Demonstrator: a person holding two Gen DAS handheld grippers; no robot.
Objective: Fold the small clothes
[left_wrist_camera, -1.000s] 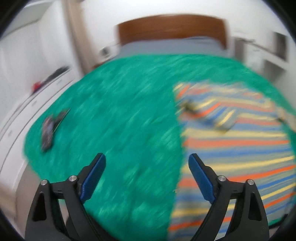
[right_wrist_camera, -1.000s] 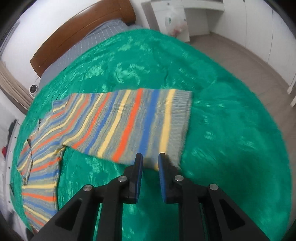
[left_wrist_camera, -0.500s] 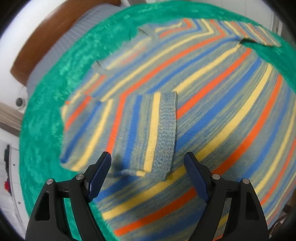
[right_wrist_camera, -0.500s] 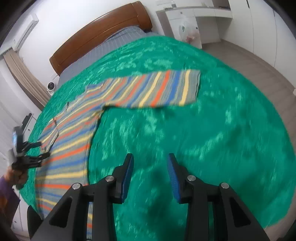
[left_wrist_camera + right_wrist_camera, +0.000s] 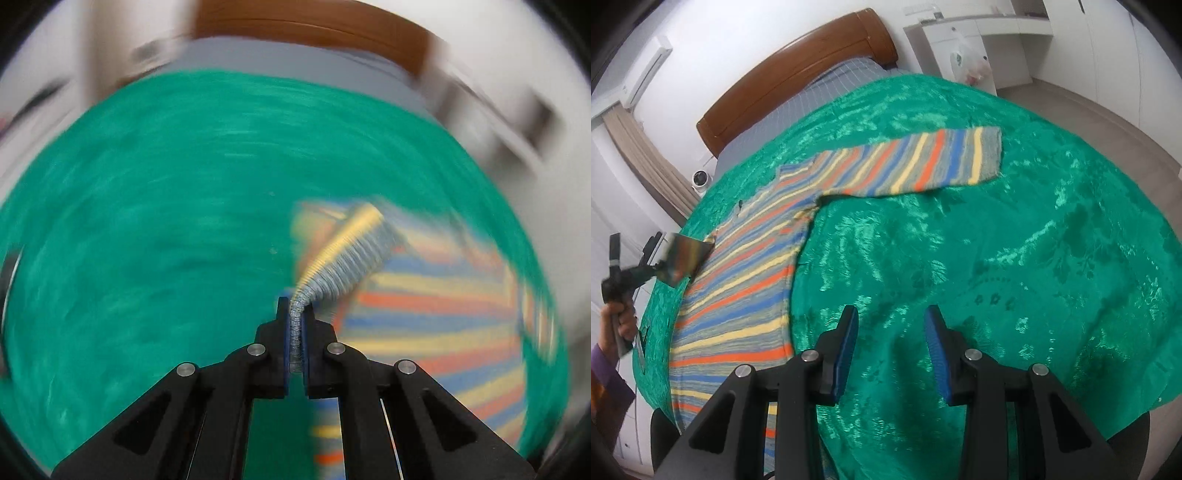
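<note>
A striped knit sweater in orange, blue, yellow and grey lies flat on the green bedspread. Its one sleeve stretches out to the right, cuff at the far end. My left gripper is shut on the grey cuff of the other sleeve and holds it lifted off the sweater body; it also shows at the left edge of the right wrist view, blurred. My right gripper is open and empty above bare bedspread, near the sweater's side edge.
A wooden headboard and grey sheet lie at the far end of the bed. A white desk with a plastic bag stands at the back right. A small white camera sits beside the bed. Floor shows at the right.
My left gripper has closed on the folded sleeve's cuff and lifted it, swinging fast. My right gripper has let go of the other sleeve, opened wider and pulled back toward me.
</note>
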